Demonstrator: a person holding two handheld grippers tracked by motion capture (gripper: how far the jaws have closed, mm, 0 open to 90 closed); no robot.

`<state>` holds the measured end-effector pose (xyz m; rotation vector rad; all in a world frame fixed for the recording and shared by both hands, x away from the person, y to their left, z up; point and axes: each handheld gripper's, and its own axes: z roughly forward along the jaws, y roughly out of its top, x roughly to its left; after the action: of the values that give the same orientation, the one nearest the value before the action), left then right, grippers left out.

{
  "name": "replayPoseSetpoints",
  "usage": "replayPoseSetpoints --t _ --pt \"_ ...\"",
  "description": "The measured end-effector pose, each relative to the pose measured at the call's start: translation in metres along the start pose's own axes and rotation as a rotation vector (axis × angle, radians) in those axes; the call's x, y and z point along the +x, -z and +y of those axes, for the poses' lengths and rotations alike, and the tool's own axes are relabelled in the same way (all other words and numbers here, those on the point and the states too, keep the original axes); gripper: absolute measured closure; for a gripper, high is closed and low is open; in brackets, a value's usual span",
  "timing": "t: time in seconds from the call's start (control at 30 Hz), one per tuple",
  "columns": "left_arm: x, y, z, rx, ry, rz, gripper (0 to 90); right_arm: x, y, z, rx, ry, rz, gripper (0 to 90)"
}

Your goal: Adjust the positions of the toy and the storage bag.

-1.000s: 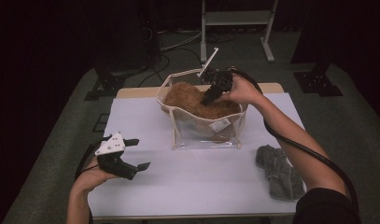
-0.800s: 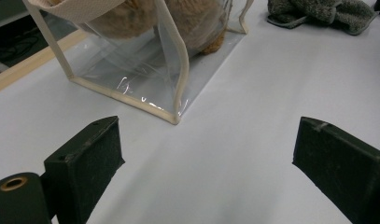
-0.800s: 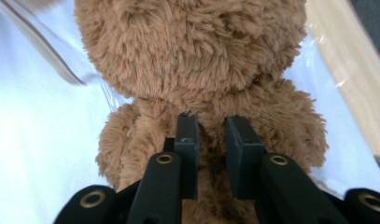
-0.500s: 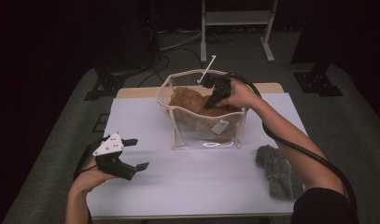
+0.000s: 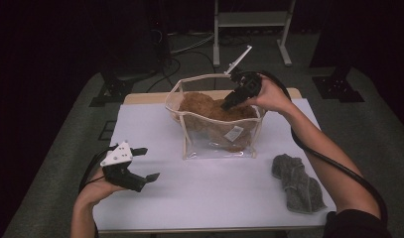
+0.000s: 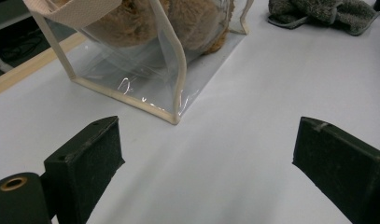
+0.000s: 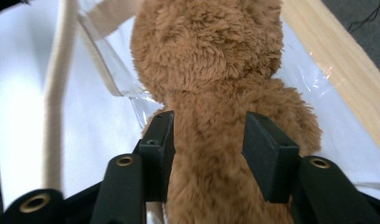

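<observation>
A fluffy brown teddy bear [image 5: 199,105] sits inside a clear plastic bag [image 5: 217,147] with cream trim, at the back middle of the white table. My right gripper [image 5: 230,101] reaches into the bag's open top from the right. In the right gripper view the right gripper [image 7: 208,135] is shut on the teddy bear [image 7: 211,42], with plush squeezed between the jaws. My left gripper [image 5: 149,162] rests open at the front left, well apart from the bag. Nothing lies between the left gripper's [image 6: 206,154] jaws, and they face the bag's [image 6: 145,70] near corner.
A crumpled grey cloth [image 5: 296,181] lies at the front right of the table, also seen as the grey cloth [image 6: 323,11] in the left gripper view. A wooden strip [image 5: 150,97] runs along the table's far edge. Beyond it stands a metal stand [image 5: 249,20] on the dark floor.
My right gripper has pushed the bear lower into the bag and drifted slightly right. The left gripper has stayed where it was.
</observation>
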<state>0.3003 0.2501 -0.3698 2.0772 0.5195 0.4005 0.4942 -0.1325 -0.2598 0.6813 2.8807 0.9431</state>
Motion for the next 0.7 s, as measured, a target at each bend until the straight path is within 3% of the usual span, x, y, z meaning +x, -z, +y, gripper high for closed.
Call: replayPoseSetpoints --t 0.3,0.7 --pt "0.000 -0.002 0.000 0.009 -0.010 -0.003 7.3 0.002 0.034 -0.023 -0.094 -0.016 0.008 45.3" --pt "-0.001 -0.001 0.000 0.007 -0.014 0.000 7.3 0.008 0.071 -0.054 -0.166 -0.062 0.009 40.9"
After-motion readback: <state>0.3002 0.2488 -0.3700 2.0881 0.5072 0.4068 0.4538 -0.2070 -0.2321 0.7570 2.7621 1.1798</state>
